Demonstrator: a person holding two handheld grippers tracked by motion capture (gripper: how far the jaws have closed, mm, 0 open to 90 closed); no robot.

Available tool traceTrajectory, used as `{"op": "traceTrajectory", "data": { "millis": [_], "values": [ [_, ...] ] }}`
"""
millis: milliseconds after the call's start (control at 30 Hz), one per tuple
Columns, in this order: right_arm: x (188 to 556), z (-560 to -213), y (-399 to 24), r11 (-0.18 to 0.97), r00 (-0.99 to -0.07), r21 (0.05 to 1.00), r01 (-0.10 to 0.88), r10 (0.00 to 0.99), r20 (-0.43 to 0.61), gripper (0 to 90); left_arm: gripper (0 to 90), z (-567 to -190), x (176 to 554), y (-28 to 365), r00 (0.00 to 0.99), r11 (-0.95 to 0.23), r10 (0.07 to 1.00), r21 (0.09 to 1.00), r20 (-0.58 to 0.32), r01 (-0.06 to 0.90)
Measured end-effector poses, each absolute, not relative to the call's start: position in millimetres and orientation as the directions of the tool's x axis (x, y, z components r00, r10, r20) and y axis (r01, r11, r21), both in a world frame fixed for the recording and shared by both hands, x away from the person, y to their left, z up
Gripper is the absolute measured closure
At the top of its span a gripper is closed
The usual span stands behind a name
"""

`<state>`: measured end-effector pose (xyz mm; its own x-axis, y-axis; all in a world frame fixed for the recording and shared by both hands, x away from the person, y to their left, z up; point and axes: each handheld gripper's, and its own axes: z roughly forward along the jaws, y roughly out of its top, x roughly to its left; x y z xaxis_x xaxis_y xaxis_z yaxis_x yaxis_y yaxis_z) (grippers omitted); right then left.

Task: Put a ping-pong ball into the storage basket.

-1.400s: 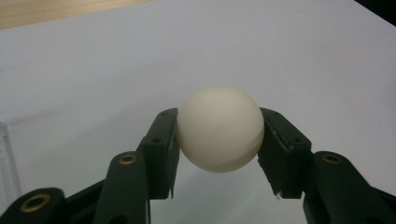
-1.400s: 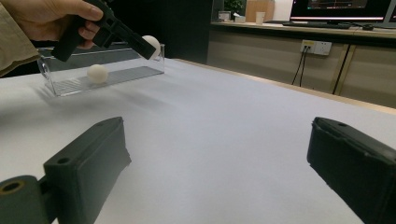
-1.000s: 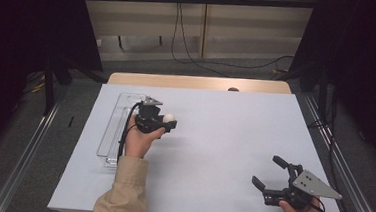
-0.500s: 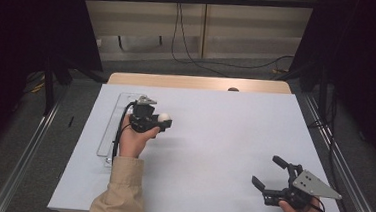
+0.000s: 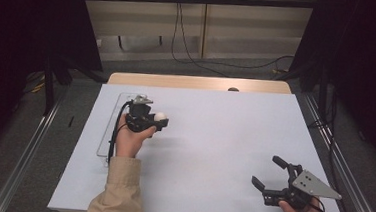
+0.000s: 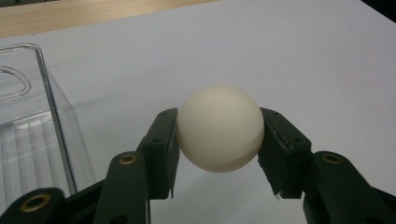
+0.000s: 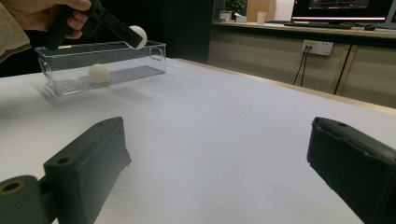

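- High view: left tongs (image 5: 161,121) pinch a white ball (image 5: 160,117), held above the white surface (image 5: 224,138) just beside the clear plastic bin (image 5: 117,112) at the left edge.
- High view: black cable (image 5: 115,128) loops from the left tongs down along the bin; the left hand (image 5: 132,137) sits partly over the bin's right wall.
- High view: right tongs (image 5: 269,174) rest at the near right corner, jaws spread, nothing between them, grey three-cornered plate (image 5: 315,184) on top; well apart from ball and bin.
- High view: bare white surface between the two tongs; wooden strip (image 5: 197,82) along the far edge, loose cables (image 5: 190,51) on the floor beyond.
- Left gripper view: ball (image 6: 219,128) clamped between both black jaws, pads touching its sides; bin wall (image 6: 51,112) just to the left, ribbed bin floor visible through it; only plain surface ahead of the ball.
- Right gripper view: own jaws wide apart over bare surface; far off, the left tongs (image 7: 135,39) hold the ball (image 7: 137,35) above the bin's (image 7: 116,65) right end.
- Right gripper view: second white ball (image 7: 98,73) lies inside the bin on its floor, towards the left end.
- Right gripper view: wall sockets (image 7: 317,46) and a monitor (image 7: 343,7) in the background, off the surface.
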<state>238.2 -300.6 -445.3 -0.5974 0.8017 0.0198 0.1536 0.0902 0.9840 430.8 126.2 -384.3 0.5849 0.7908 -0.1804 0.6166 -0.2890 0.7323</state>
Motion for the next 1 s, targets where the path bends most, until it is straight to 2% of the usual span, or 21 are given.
{"op": "traceTrajectory", "data": {
  "millis": [1000],
  "values": [
    [238.1,-445.3,-300.5,0.090,-0.598,0.984,0.153,0.801,0.020,4.4,51.0,-381.0,430.0,144.1,0.557,-0.261,0.812,0.745,-0.175,0.614]
  ]
}}
